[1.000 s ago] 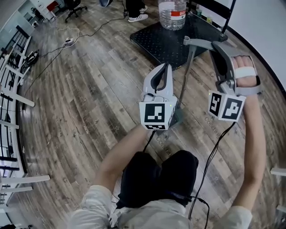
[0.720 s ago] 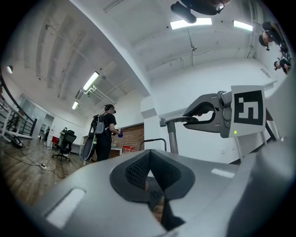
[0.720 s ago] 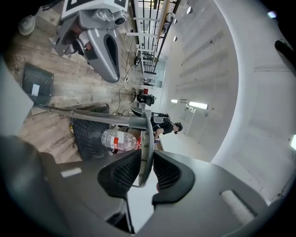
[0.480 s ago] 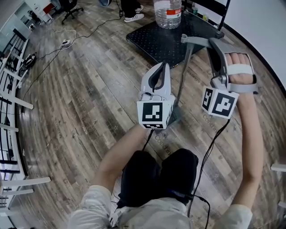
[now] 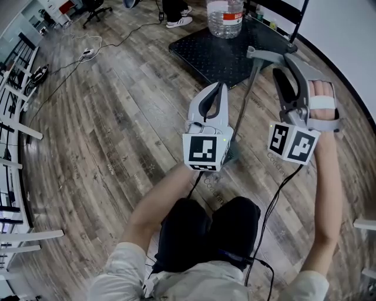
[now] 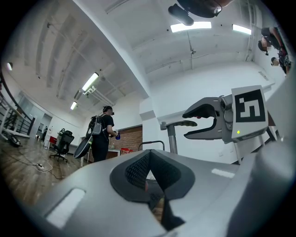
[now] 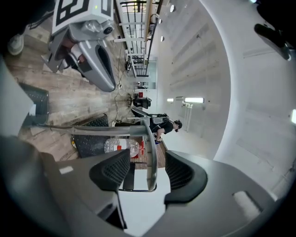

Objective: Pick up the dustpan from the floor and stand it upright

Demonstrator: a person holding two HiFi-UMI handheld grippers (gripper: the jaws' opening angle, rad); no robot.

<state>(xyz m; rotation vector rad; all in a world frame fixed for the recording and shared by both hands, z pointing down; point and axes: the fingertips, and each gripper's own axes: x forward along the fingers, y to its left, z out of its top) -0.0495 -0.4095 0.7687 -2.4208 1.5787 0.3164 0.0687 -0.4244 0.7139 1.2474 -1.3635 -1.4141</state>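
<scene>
Right claw (image 5: 285,67) open around dustpan (image 5: 247,97) grip

1. Right claw status: my jaws had just been opening and stood apart. The dustpan's handle grip (image 7: 149,157) stood between the two pads (image 7: 113,169) in the right gripper view. It sat nearer the left-of-frame pad, with a gap visible on both sides.

2. Dustpan position: it stood upright at centre right of the head view. Its pole rose from the pan (image 5: 233,154) on the wooden floor (image 5: 117,129) to the grip at upper right. The marker cube (image 5: 204,151) of my left claw (image 5: 214,91) hid most of the pan.

3. Left claw status: jaws together, nothing between them, as the left gripper view (image 6: 150,173) showed. It hung just left of the pole, apart from it.

4. Surroundings: a black mat (image 5: 211,53) lay at the top of the head view, beyond the dustpan. A clear water bottle (image 5: 226,17) stood on it.
</scene>
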